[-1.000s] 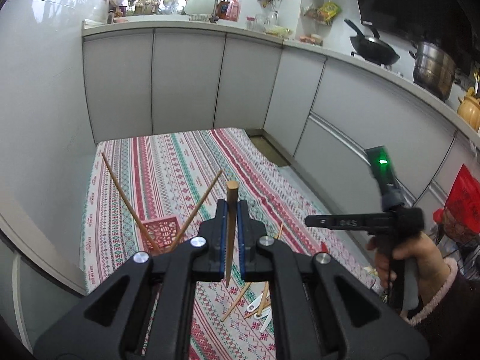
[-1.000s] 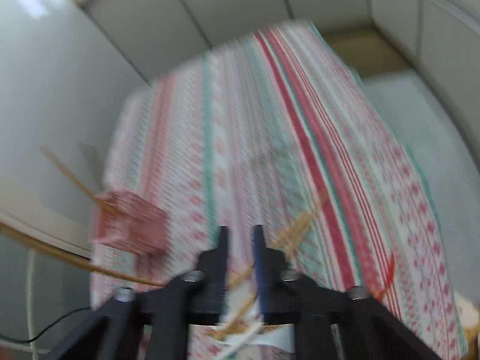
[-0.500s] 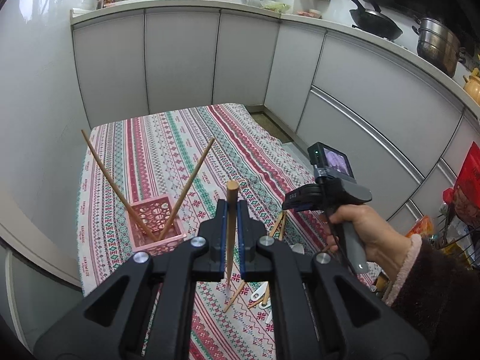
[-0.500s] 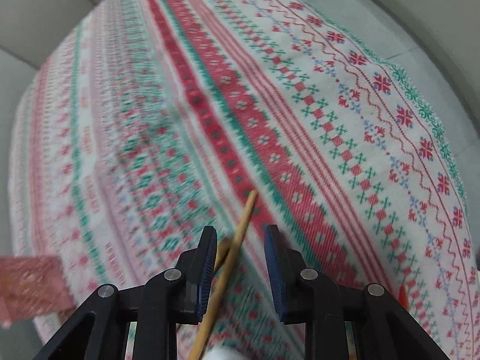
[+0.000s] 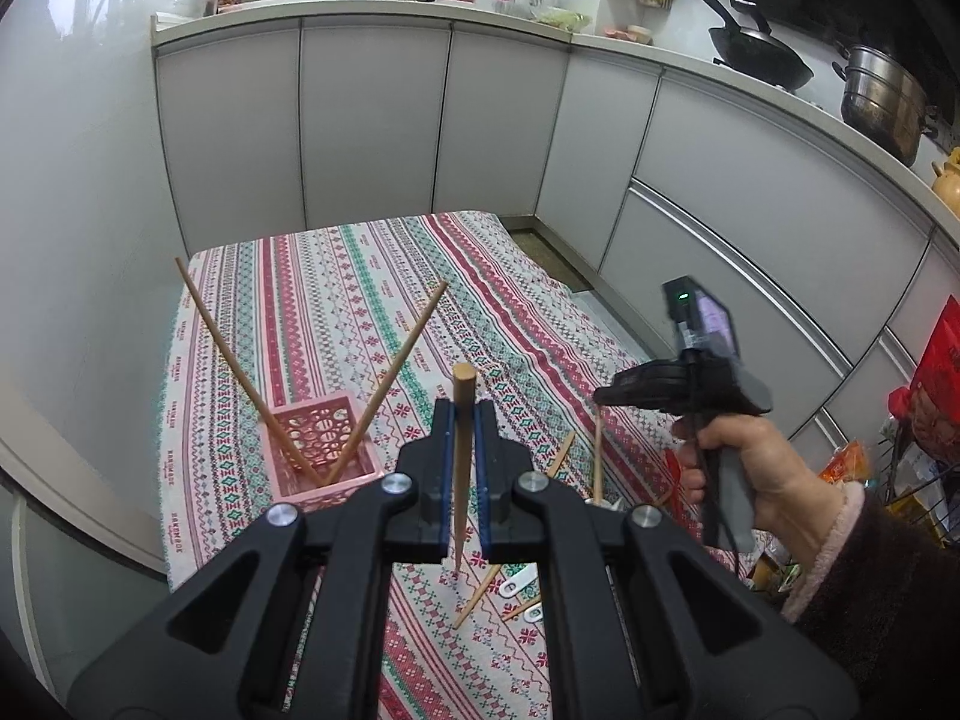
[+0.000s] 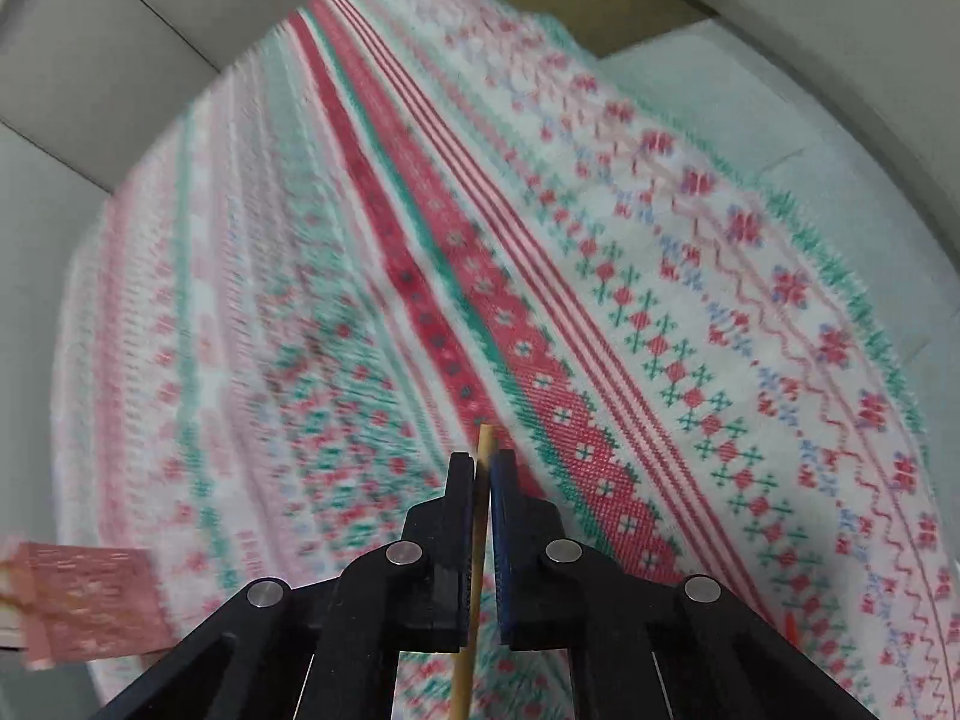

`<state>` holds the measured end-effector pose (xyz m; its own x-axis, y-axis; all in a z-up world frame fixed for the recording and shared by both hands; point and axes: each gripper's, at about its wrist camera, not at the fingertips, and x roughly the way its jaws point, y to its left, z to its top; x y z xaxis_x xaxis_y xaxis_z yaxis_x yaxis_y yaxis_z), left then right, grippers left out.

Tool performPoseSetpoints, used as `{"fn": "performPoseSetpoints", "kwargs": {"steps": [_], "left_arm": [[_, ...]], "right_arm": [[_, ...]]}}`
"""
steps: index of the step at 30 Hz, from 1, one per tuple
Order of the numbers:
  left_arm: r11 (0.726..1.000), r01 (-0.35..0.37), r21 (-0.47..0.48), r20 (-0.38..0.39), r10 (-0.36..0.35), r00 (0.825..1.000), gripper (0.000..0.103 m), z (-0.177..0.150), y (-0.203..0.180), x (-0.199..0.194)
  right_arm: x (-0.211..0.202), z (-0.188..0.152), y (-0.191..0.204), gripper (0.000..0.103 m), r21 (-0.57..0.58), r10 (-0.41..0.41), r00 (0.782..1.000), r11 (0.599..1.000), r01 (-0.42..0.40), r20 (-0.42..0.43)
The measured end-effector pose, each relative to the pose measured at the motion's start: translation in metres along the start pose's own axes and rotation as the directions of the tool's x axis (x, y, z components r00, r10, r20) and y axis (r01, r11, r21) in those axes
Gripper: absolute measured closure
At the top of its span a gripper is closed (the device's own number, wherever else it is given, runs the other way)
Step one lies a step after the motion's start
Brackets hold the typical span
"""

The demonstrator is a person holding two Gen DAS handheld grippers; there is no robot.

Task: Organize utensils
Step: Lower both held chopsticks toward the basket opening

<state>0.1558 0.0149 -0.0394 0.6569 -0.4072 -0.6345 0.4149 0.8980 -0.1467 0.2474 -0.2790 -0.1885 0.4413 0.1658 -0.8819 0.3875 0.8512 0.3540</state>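
Patterned tablecloth (image 6: 630, 312), right tongs (image 6: 482, 468) pinching chopstick (image 6: 474, 570)

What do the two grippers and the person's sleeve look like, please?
The left gripper and right gripper are alike: black angular plastic, silver pivot screws, blue pads inside. In the left view, the right one has a grey pistol handle, a black cable and a green light. The sleeve is dark with a pink fleecy cuff.

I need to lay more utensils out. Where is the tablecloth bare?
The tablecloth's far half, beyond the pink basket toward the cabinets, is bare. The near right edge is crowded with loose chopsticks and spoons.
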Motion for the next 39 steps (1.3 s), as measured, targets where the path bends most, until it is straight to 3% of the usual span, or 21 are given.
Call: {"fn": "performPoseSetpoints", "kwargs": {"steps": [5, 10, 16, 22, 26, 31, 36, 38, 39], "left_arm": [[1.0, -0.002, -0.007, 0.025, 0.002, 1.0, 0.096, 0.001, 0.003, -0.01], [1.0, -0.003, -0.027, 0.079, 0.005, 0.997, 0.096, 0.006, 0.009, -0.03], [0.998, -0.005, -0.058, 0.159, 0.014, 0.987, 0.096, 0.014, 0.016, -0.056], [0.995, -0.042, -0.094, 0.258, 0.065, 0.964, 0.096, 0.025, 0.025, -0.08], [0.989, -0.095, -0.117, 0.291, 0.125, 0.948, 0.096, 0.03, 0.033, -0.083], [0.977, -0.15, -0.149, 0.292, 0.188, 0.938, 0.096, 0.032, 0.045, -0.072], [0.968, -0.179, -0.174, 0.28, 0.223, 0.934, 0.096, 0.03, 0.054, -0.058], [0.968, -0.164, -0.189, 0.25, 0.209, 0.945, 0.096, 0.027, 0.058, -0.052], [0.97, -0.15, -0.191, 0.241, 0.194, 0.951, 0.096, 0.024, 0.059, -0.053]], "right_arm": [[-0.062, -0.013, 0.017, 0.099, -0.101, 0.066, 0.992, 0.993, -0.056, 0.107], [-0.127, -0.033, 0.042, 0.099, -0.225, 0.125, 0.968, 0.972, -0.075, 0.216], [-0.192, -0.056, 0.061, 0.1, -0.317, 0.225, 0.919, 0.941, -0.118, 0.324], [-0.244, -0.072, 0.081, 0.1, -0.377, 0.329, 0.849, 0.911, -0.17, 0.413], [-0.266, -0.079, 0.097, 0.1, -0.412, 0.397, 0.813, 0.885, -0.216, 0.426], [-0.274, -0.083, 0.115, 0.103, -0.437, 0.455, 0.789, 0.859, -0.266, 0.413], [-0.27, -0.086, 0.133, 0.103, -0.462, 0.475, 0.784, 0.843, -0.276, 0.399], [-0.259, -0.082, 0.138, 0.103, -0.462, 0.442, 0.807, 0.853, -0.244, 0.392], [-0.246, -0.078, 0.138, 0.102, -0.458, 0.42, 0.832, 0.858, -0.234, 0.362]]}}
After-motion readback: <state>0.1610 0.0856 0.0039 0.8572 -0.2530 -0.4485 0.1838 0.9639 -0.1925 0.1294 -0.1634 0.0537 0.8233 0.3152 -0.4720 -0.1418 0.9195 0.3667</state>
